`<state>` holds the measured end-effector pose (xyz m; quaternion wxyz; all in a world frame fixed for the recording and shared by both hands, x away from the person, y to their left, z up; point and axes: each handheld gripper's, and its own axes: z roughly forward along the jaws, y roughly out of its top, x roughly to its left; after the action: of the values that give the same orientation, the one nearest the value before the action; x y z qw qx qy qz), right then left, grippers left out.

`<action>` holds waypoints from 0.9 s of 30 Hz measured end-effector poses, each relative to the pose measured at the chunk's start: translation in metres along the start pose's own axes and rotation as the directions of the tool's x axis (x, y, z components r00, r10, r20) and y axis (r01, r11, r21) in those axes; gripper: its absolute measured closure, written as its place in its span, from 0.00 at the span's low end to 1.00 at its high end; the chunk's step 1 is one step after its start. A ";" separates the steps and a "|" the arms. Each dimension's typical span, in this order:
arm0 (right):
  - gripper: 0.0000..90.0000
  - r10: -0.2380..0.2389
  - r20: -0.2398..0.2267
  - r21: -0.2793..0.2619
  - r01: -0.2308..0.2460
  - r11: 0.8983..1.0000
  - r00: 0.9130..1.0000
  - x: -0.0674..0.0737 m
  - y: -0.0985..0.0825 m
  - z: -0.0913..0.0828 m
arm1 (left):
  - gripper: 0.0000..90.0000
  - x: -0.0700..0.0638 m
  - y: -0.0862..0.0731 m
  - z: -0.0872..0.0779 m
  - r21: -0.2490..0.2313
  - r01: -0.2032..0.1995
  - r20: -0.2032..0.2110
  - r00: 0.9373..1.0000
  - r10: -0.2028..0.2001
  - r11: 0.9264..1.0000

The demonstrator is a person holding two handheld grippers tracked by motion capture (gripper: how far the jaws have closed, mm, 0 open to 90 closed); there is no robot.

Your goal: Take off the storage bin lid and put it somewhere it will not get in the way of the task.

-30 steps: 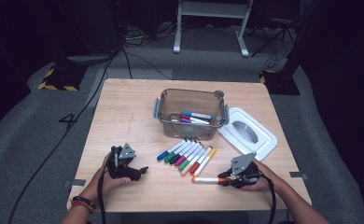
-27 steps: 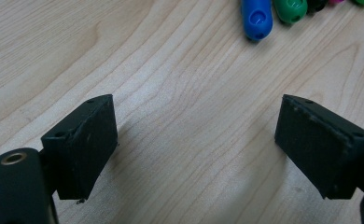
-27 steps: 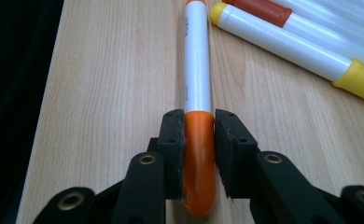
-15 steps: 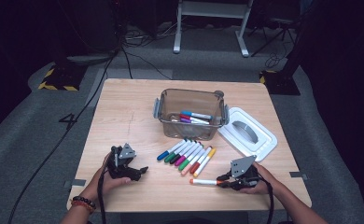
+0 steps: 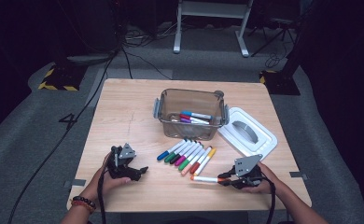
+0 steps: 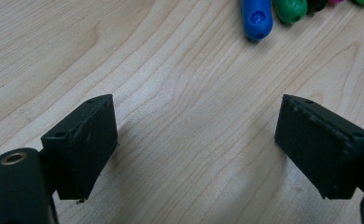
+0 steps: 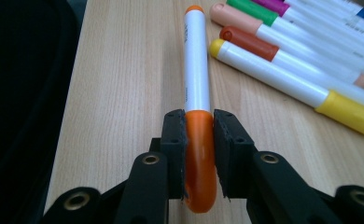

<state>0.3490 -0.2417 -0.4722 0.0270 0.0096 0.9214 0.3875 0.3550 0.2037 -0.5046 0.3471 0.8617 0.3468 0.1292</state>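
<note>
A lab or recording studio is suggested: a lone wooden counter (image 5: pixel 124 107) is set on grey carpet (image 5: pixel 40 126), ringed by dark surroundings, trailing floor cables (image 5: pixel 138 51), hazard-striped tape (image 5: pixel 54 86) and a white metal stand (image 5: pixel 213 23)

Bare table (image 5: pixel 124 116) lies open along the left side and far edge, giving free passage. In the middle, the clear bin (image 5: pixel 189 114), the row of markers (image 5: pixel 187 156) just before it and the white lid (image 5: pixel 248 135) at its right block the way.
</note>
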 end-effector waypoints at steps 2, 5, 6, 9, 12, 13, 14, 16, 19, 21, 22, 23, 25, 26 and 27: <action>0.84 0.000 0.016 -0.028 0.000 1.000 1.000 0.000 0.002 -0.006 | 0.15 0.000 0.000 0.000 0.000 0.000 0.000 1.000 0.000 1.000; 0.84 0.004 0.026 -0.040 -0.002 0.999 1.000 -0.001 0.003 -0.010 | 0.15 0.000 0.000 0.000 0.000 0.000 0.000 1.000 0.000 1.000; 0.84 0.005 0.043 -0.057 -0.002 0.998 0.999 -0.003 0.004 -0.015 | 0.15 0.000 0.000 0.000 0.000 0.001 -0.001 1.000 -0.001 1.000; 0.84 0.010 0.067 -0.082 -0.004 0.997 0.998 -0.005 0.006 -0.023 | 0.15 0.000 0.000 0.000 0.000 0.000 0.000 1.000 0.000 1.000; 0.84 0.019 0.095 -0.115 -0.008 0.993 0.995 -0.008 0.010 -0.032 | 0.15 0.000 0.000 0.000 0.000 0.001 -0.001 1.000 -0.001 1.000; 0.84 0.019 0.095 -0.115 -0.008 0.993 0.995 -0.008 0.010 -0.032 | 0.15 0.000 0.000 0.000 0.000 0.001 -0.001 1.000 -0.001 1.000; 0.84 0.022 0.112 -0.135 -0.006 0.991 0.993 -0.011 0.013 -0.037 | 0.15 0.000 0.000 0.000 0.000 0.000 0.000 1.000 0.000 1.000; 0.84 0.022 0.124 -0.142 -0.004 0.990 0.992 -0.012 0.016 -0.039 | 0.15 0.000 0.000 0.000 0.000 0.000 0.000 1.000 0.000 1.000; 0.84 0.016 0.158 -0.161 0.010 0.987 0.987 -0.019 0.026 -0.046 | 0.15 0.000 0.000 0.000 0.000 -0.001 0.000 1.000 0.001 1.000; 0.84 0.016 0.179 -0.172 0.015 0.985 0.984 -0.023 0.032 -0.050 | 0.15 0.000 0.000 0.000 0.000 0.000 0.000 1.000 0.000 1.000; 0.84 0.017 0.186 -0.172 0.015 0.985 0.982 -0.025 0.034 -0.052 | 0.15 0.000 0.000 0.000 0.000 0.000 0.000 1.000 0.000 1.000; 0.84 0.017 0.186 -0.172 0.015 0.985 0.982 -0.025 0.034 -0.052 | 0.15 0.000 0.000 0.000 0.000 0.000 0.000 1.000 0.000 1.000; 0.84 0.027 0.215 -0.189 0.015 0.982 0.976 -0.034 0.042 -0.059 | 0.15 0.000 0.000 0.000 -0.001 -0.002 0.000 1.000 0.002 1.000; 0.84 0.030 0.229 -0.192 0.015 0.981 0.973 -0.038 0.046 -0.062 | 0.15 0.000 0.000 0.000 -0.001 -0.002 0.000 1.000 0.002 1.000; 0.84 0.030 0.238 -0.199 0.019 0.980 0.971 -0.042 0.050 -0.064 | 0.15 0.000 0.000 0.000 -0.001 -0.002 0.000 1.000 0.002 1.000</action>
<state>0.3868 -0.2546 -0.3899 0.1380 0.0561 0.8676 0.4743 0.3554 0.2037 -0.5046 0.3473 0.8619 0.3460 0.1296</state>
